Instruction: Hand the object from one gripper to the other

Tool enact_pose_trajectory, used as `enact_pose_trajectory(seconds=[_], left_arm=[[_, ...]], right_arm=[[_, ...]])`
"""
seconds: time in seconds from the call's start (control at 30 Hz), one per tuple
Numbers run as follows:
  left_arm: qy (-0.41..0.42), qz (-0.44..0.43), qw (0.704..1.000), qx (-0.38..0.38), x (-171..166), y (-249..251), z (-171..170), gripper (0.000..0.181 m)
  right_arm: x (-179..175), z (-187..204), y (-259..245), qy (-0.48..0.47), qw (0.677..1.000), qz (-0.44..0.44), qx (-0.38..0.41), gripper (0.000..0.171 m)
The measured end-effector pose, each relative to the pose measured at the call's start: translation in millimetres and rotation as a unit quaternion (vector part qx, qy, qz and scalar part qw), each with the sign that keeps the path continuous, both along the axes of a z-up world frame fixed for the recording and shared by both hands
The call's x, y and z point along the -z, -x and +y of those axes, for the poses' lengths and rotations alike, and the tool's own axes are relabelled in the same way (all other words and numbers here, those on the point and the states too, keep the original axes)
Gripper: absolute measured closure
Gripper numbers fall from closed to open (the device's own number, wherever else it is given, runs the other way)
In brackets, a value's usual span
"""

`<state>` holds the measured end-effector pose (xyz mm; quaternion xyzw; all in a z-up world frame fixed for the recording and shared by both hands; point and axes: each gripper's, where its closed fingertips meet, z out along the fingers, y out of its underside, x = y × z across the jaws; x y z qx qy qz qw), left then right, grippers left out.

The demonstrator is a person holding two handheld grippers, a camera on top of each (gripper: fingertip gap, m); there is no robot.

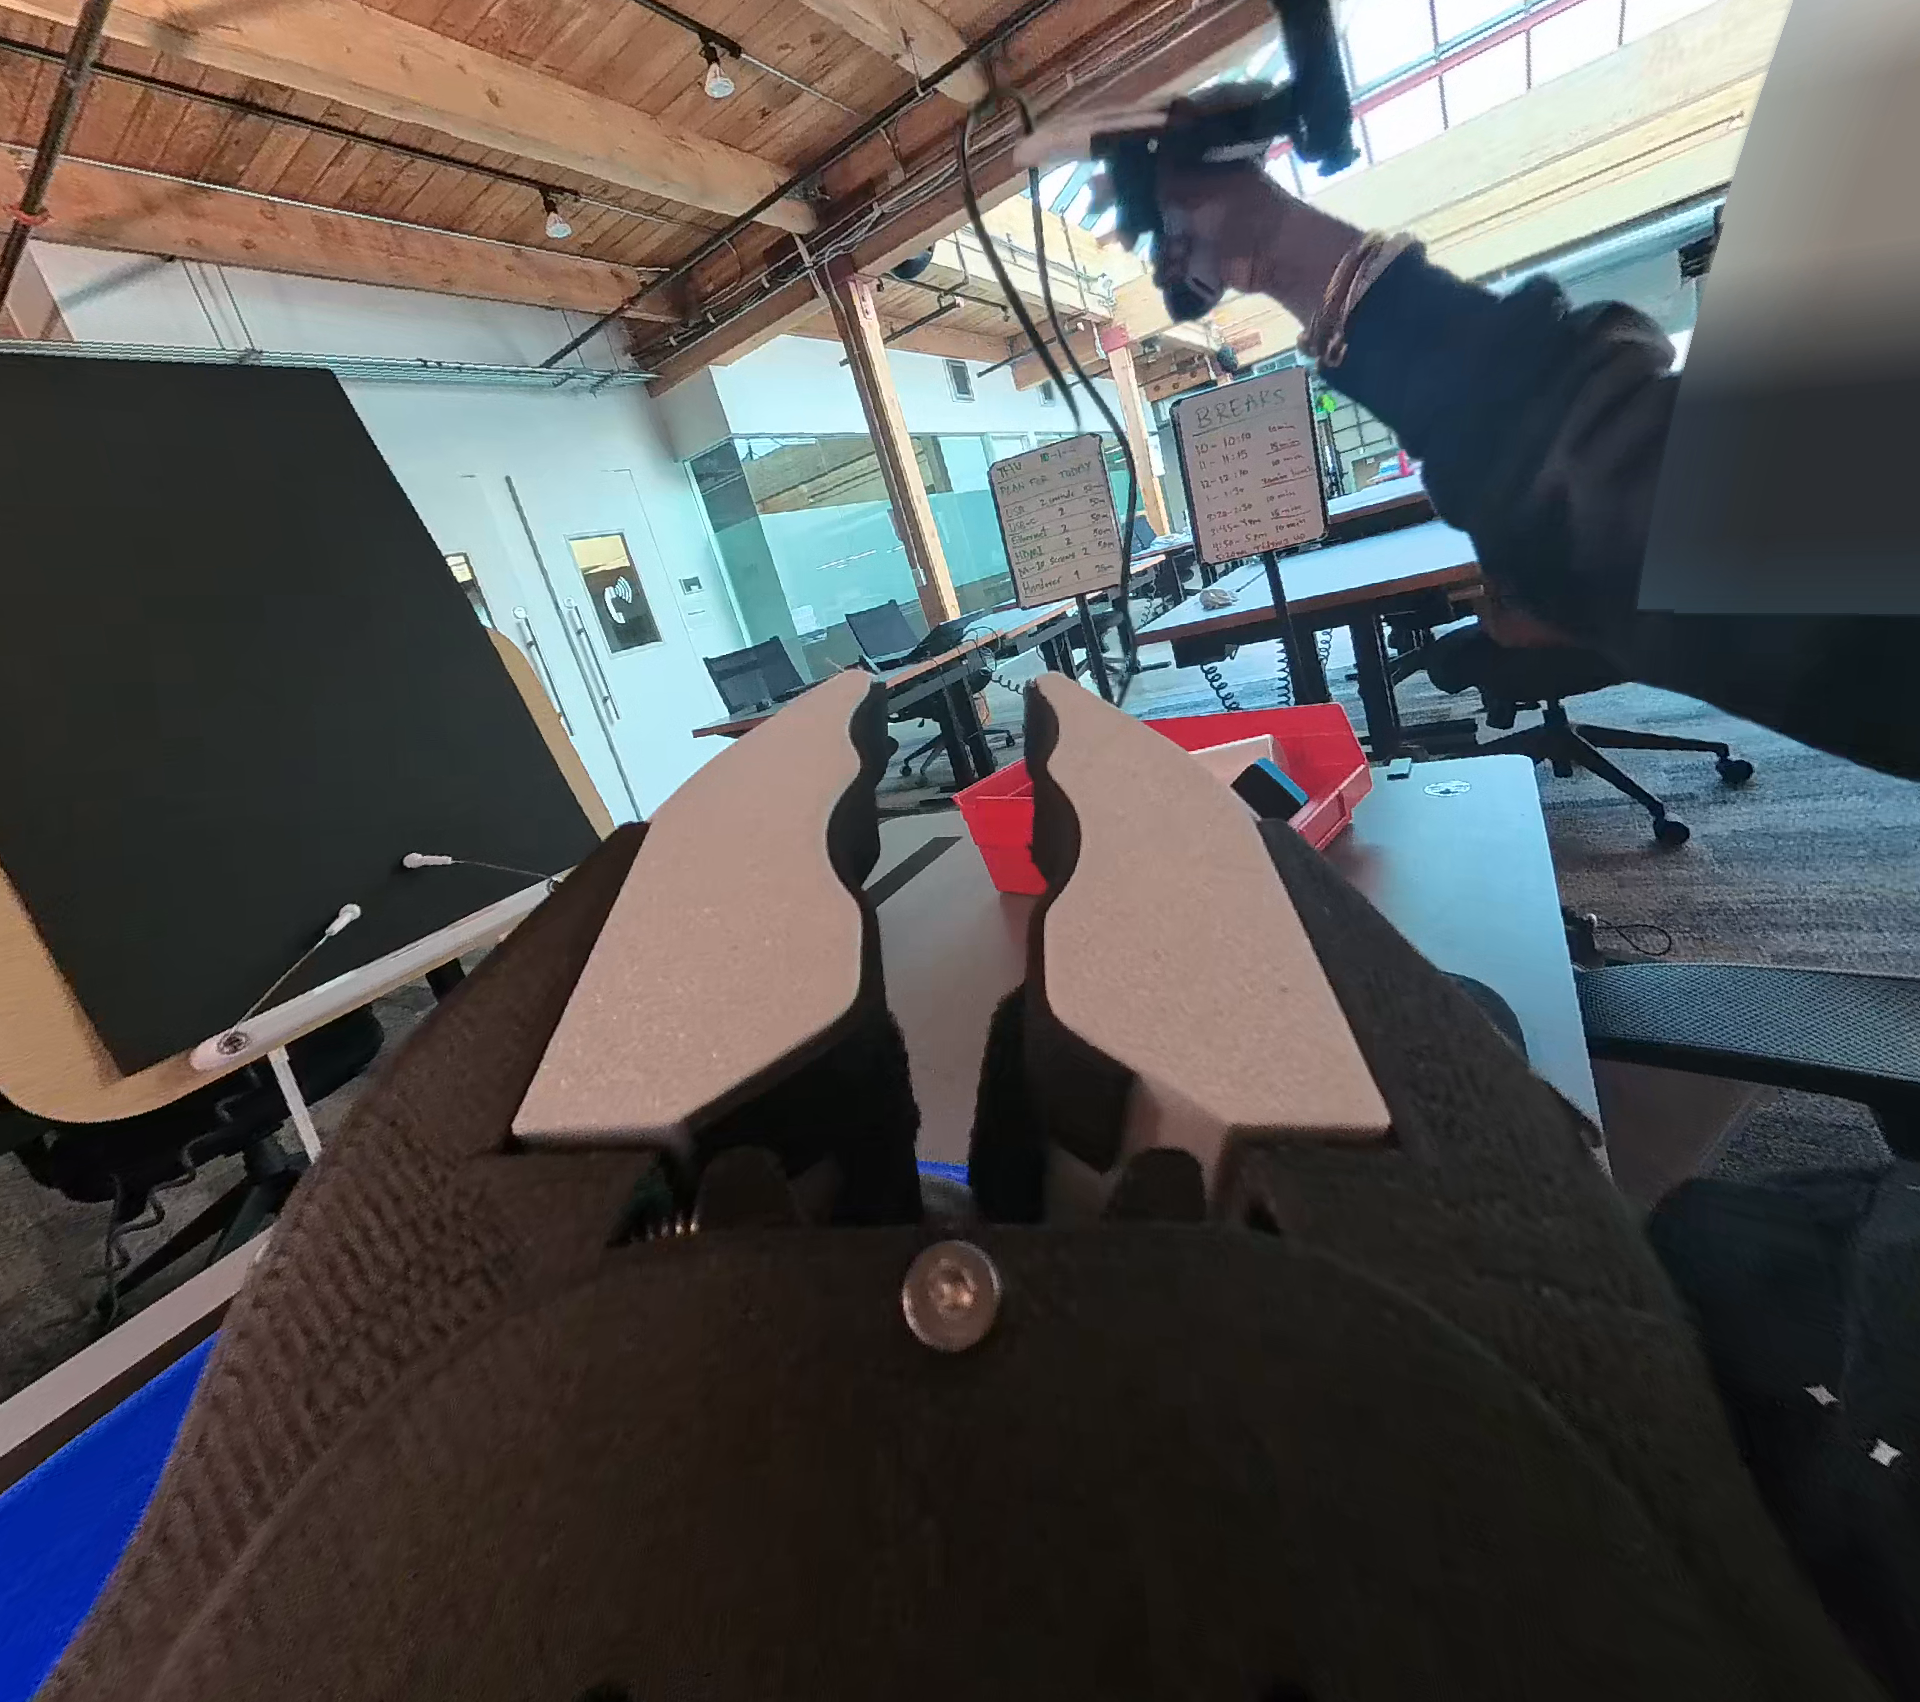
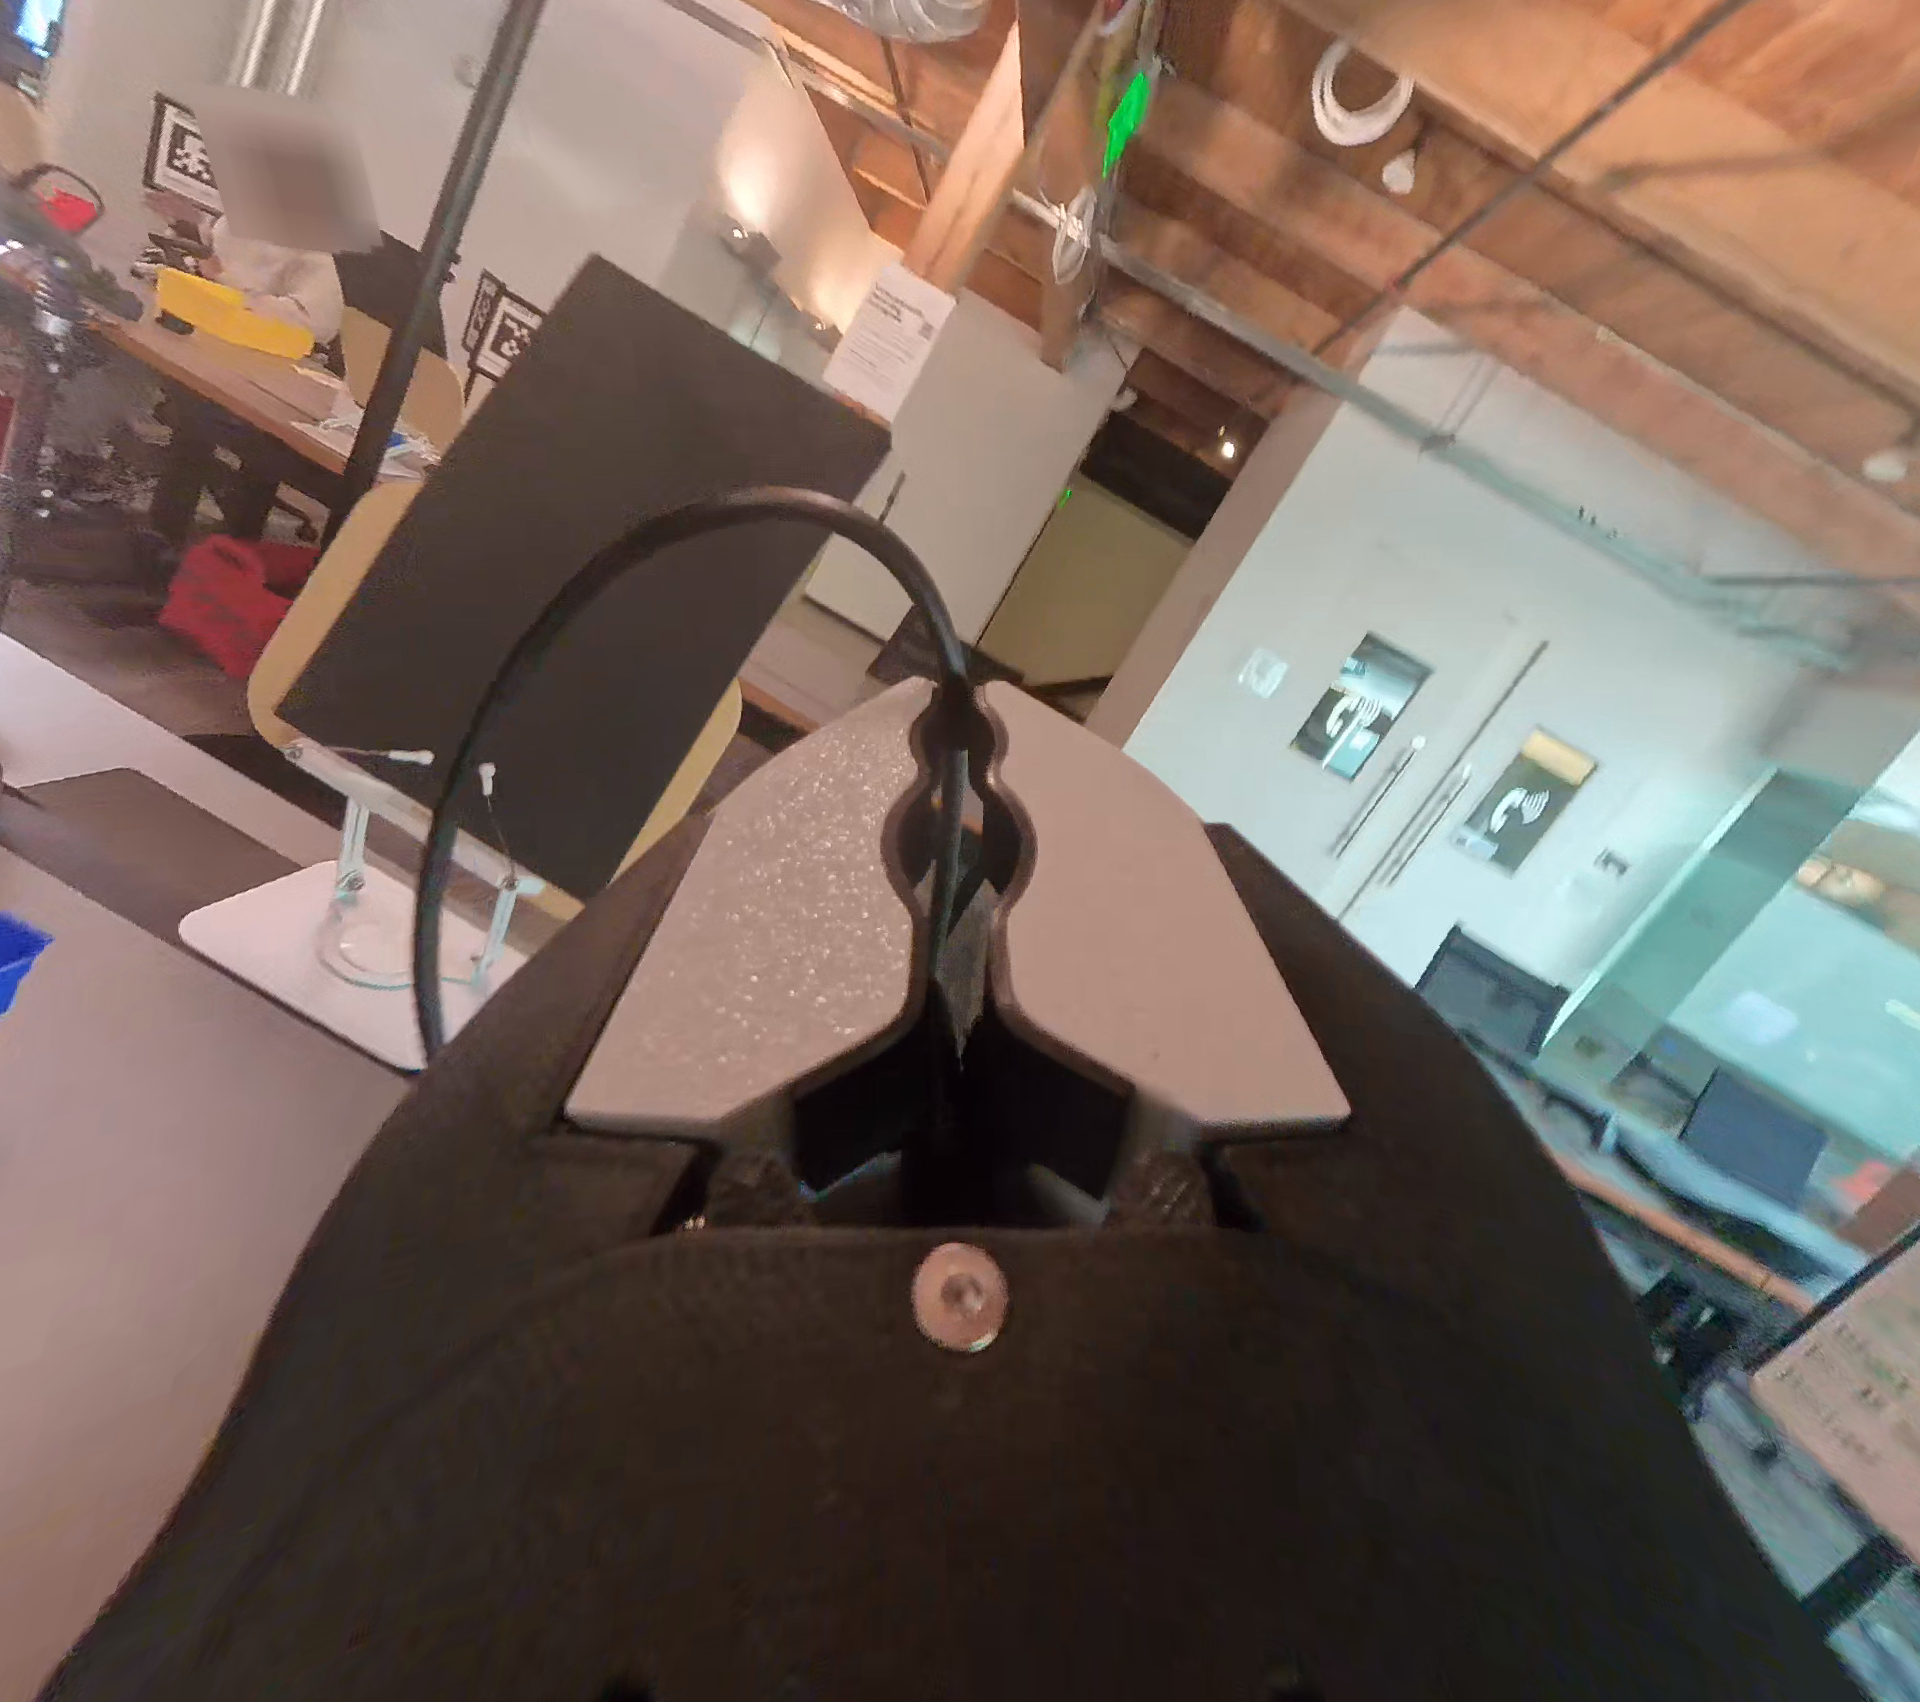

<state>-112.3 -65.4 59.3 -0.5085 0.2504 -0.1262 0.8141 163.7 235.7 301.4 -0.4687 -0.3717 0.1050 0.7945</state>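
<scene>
1. The surface (image 1: 1455, 873) is a pale grey desk in an open office with a wooden beam ceiling. The left wrist view shows its far end, the right wrist view its near left part.
2. A large black panel (image 2: 582, 572) stands tilted on a light stand at the surface's left side, seen in both views.
3. The left tool (image 1: 956, 696) points forward over the surface, its grey fingers parted by a narrow gap with nothing between them: it is released and empty.
4. The right tool (image 2: 961, 707) is clenched on a thin black cable (image 2: 644, 551). The cable runs up between the closed fingers, leaves at the tips, arches left and drops down beside the tool.
5. Only the left wrist view shows the right tool from outside: it is raised high to the upper right, blurred, held by a hand (image 1: 1236, 239) in a dark sleeve, with the black cable hanging from it in a long loop, well apart from the left tool.
6. A red bin (image 1: 1320, 748) sits on the surface just beyond the left tool's fingertips, visible only in the left wrist view; its contents are partly hidden.
7. A blue bin corner (image 2: 16, 961) shows at the left edge of the right wrist view.
</scene>
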Motion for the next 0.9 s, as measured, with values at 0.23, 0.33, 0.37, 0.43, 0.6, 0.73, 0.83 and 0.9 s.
enact_pose_trajectory(seconds=[0.23,0.33,0.37,0.43,0.6,0.73,0.83,0.9], left_arm=[[0.009,-0.003,1.0,0.001,2.1,0.5,1.5,0.157],[0.035,-0.019,0.999,0.001,4.4,4.0,4.3,0.157],[0.043,-0.027,0.999,0.0,5.1,5.6,5.6,0.157],[0.058,-0.04,0.998,0.001,7.0,8.3,8.2,0.157],[0.068,-0.059,0.996,-0.003,8.8,13.4,12.7,0.157],[0.04,-0.066,0.997,-0.019,4.8,19.0,13.9,0.16],[0.048,-0.078,0.995,-0.039,7.2,27.7,18.3,0.157],[0.036,-0.082,0.995,-0.053,5.2,33.4,18.3,0.15]], right_arm=[[99.6,74.2,-41.3,0.141,0.987,-0.01,0.071,0.168],[160.9,100.5,-69.1,0.223,0.963,-0.053,0.144,0.167],[183.7,106.6,-76.2,0.256,0.951,-0.071,0.159,0.167],[227.0,115.8,-87.4,0.317,0.925,-0.101,0.182,0.167],[301.6,140.1,-107.7,0.399,0.875,-0.139,0.235,0.166],[312.8,150.0,-89.8,0.432,0.877,-0.091,0.19,0.167],[326.4,151.4,-79.1,0.457,0.865,-0.106,0.177,0.167],[346.8,144.8,-71.0,0.491,0.844,-0.142,0.162,0.167]])
